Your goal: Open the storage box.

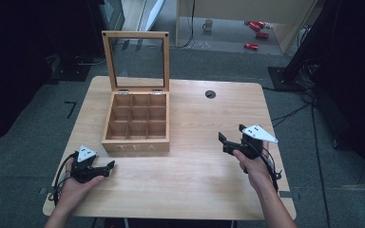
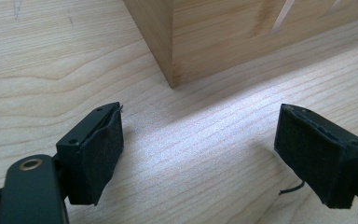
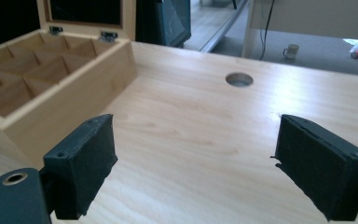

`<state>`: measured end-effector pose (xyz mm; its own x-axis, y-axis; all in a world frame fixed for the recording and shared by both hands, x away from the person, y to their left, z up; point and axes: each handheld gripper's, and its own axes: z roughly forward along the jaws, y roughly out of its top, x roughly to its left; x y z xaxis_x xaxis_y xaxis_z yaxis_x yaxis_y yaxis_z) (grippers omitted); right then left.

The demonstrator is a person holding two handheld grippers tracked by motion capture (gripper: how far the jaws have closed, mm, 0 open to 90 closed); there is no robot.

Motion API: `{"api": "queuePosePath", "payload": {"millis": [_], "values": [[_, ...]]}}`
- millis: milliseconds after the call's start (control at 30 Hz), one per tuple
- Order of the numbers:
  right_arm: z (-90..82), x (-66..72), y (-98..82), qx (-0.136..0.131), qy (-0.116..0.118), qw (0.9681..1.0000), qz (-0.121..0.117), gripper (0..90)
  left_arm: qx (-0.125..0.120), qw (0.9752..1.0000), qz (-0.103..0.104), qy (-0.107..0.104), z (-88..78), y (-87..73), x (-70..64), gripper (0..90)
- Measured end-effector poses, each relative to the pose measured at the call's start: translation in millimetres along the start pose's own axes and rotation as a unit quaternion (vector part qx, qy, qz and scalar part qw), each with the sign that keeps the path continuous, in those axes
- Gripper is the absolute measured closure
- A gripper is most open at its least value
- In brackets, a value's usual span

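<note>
A wooden tea box (image 1: 137, 124) stands on the table's left half with its glass lid (image 1: 137, 61) raised upright; its compartments look empty. My left gripper (image 1: 109, 166) rests low on the table just left of and nearer than the box's front left corner (image 2: 172, 70), open with nothing between its pads (image 2: 98, 154). My right gripper (image 1: 230, 137) is held above the table's right half, apart from the box (image 3: 51, 88), open and empty, its pads (image 3: 317, 163) wide apart.
A round cable hole (image 1: 210, 94) sits in the light wooden table (image 1: 195, 180) near its far edge, also in the right gripper view (image 3: 239, 79). On the floor beyond lie red cans (image 1: 255, 33) and a mug (image 1: 207, 24). Dark stands flank the table.
</note>
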<state>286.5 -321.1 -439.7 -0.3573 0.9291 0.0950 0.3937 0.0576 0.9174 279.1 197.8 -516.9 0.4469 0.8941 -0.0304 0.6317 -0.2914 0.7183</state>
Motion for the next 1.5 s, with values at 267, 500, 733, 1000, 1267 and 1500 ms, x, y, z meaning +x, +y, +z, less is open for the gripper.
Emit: {"api": "queuePosePath", "payload": {"millis": [267, 500, 733, 1000, 1267, 1500], "values": [[-18.4, -16.9, -27.4, 0.020, -0.020, 0.9995, 0.011, 11.8, 0.000, 1.0000, 0.000, 0.001, 0.1, 0.0, -0.4, 16.2], [-32.6, -33.9, -49.6, 0.037, -0.048, 0.9980, 0.019, 11.8, 0.001, 1.0000, 0.002, 0.002, 0.1, 0.1, -0.6, 16.2], [-47.1, -47.8, -72.7, 0.063, -0.072, 0.9949, 0.030, 11.8, 0.001, 1.0000, 0.002, 0.002, 0.1, 0.1, -0.7, 16.2], [-61.7, -55.3, -96.5, 0.120, -0.115, 0.9853, 0.039, 11.8, 0.002, 1.0000, 0.004, 0.006, 0.3, 0.2, -1.5, 16.2], [-64.7, -58.8, -114.1, 0.168, -0.133, 0.9761, 0.037, 8.4, 0.002, 1.0000, 0.003, 0.005, 0.3, 0.2, -1.4, 16.2], [-63.6, -60.3, -114.2, 0.174, -0.127, 0.9755, 0.044, 4.5, 0.003, 1.0000, 0.005, 0.007, 0.4, 0.2, -1.6, 16.2]]}}
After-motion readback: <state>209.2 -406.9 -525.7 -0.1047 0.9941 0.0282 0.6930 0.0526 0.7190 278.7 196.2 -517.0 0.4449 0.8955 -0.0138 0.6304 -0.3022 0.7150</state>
